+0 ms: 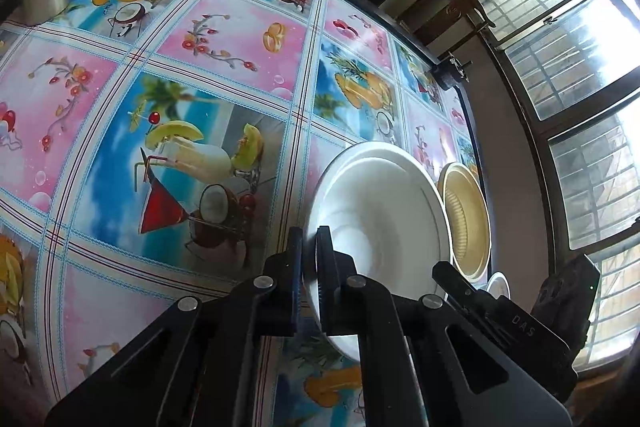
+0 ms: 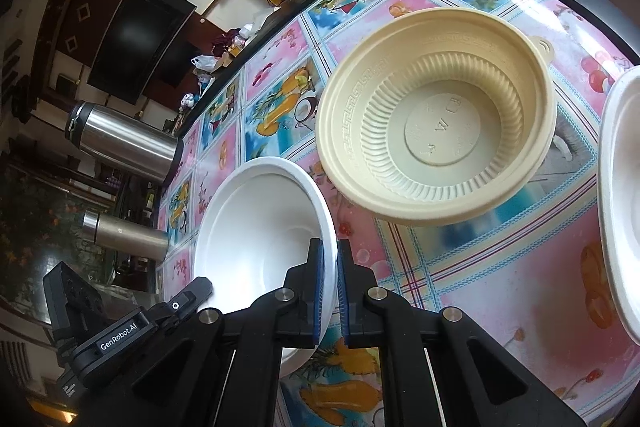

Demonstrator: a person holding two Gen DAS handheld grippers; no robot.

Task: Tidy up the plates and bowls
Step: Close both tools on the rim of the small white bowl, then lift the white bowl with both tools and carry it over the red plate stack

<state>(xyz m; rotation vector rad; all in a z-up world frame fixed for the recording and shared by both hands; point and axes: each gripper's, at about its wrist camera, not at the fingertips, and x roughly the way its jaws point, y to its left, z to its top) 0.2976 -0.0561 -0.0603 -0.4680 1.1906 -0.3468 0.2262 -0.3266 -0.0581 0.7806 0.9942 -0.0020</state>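
White foam bowl (image 1: 380,227) held over worktop (image 1: 224,75), both grippers on it: left gripper (image 1: 311,259) jaws pinching one rim, right gripper (image 2: 329,267) jaws pinching opposite rim. Likely light, thin, crushable: grip rim gently. Beige ribbed bowl (image 2: 436,115) just beside on worktop, looks stiffer.

Daylight poured in from the barred window (image 1: 580,75) at three o'clock of the left wrist view, blown out to white there. It left a pale sheen across the glossy tablecloth (image 1: 200,87) and a soft shadow under the cream bowl (image 2: 436,115) toward five o'clock. The room at nine o'clock of the right wrist view lay dim. Both fisheye pictures bent straight lines strongly and darkened to black at the corners; the centres were sharp.
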